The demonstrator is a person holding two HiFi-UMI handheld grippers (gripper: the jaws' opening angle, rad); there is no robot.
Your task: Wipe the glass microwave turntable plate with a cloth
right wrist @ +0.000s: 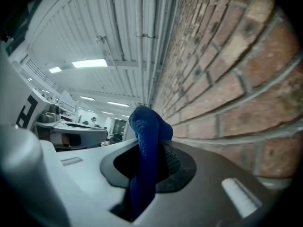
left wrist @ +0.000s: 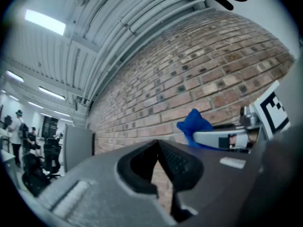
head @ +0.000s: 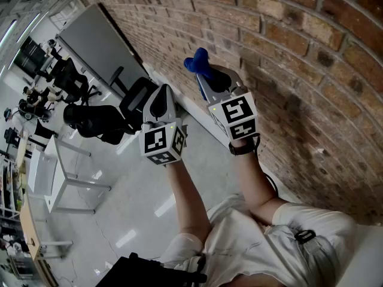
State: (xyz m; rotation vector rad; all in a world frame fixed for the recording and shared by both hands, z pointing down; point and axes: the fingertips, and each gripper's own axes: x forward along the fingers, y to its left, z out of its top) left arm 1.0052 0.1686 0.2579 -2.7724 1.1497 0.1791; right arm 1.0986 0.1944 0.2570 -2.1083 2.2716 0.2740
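Both grippers are held up in the air beside a brick wall (head: 299,46); no glass turntable plate shows in any view. My right gripper (head: 204,76) is shut on a blue cloth (head: 197,61), which sticks out past its tips. In the right gripper view the blue cloth (right wrist: 146,150) runs between the jaws of the right gripper (right wrist: 150,141). My left gripper (head: 160,98) sits just left of it, shut with nothing in it. In the left gripper view the left gripper (left wrist: 158,144) has its tips touching, and the cloth (left wrist: 194,124) shows to the right.
A grey board (head: 99,43) leans against the wall. Black office chairs (head: 96,121) and white desks (head: 57,172) stand on the pale floor at the left. People (left wrist: 19,126) are far off in the room. The person's sleeves and lap fill the bottom.
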